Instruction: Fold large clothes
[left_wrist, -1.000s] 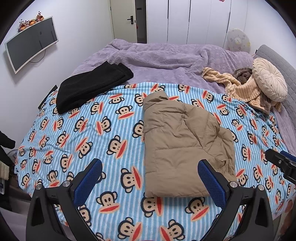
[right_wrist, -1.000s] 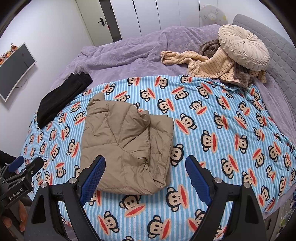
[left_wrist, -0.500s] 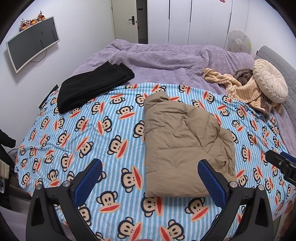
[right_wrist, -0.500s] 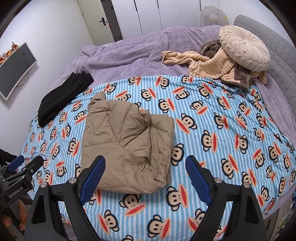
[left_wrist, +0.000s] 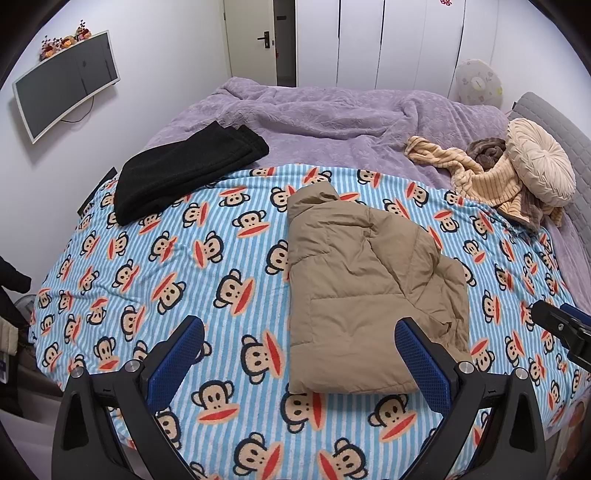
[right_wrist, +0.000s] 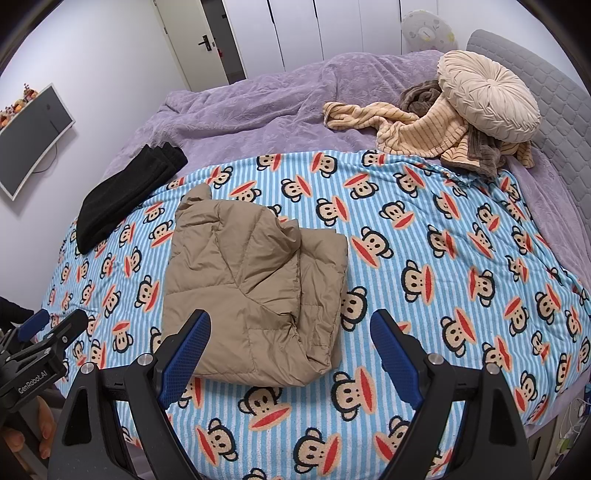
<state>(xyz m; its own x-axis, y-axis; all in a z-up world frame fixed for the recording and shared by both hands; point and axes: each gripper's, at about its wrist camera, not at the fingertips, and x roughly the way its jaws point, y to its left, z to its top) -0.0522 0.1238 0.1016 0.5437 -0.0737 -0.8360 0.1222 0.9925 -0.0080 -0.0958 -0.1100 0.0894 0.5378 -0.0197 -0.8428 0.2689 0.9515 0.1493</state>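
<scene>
Your left gripper (left_wrist: 299, 354) and right gripper (right_wrist: 290, 341) both gape wide, gripping nothing (hovering above the bed). Folded tan jacket (right_wrist: 255, 295) lies on the monkey blanket (right_wrist: 443, 266), just beyond the fingertips, between both grippers.

A folded tan puffer jacket (left_wrist: 369, 295) lies on the monkey-print blanket (left_wrist: 166, 266) just beyond the left gripper (left_wrist: 299, 354), whose blue-padded jaws stand wide apart, empty.
</scene>
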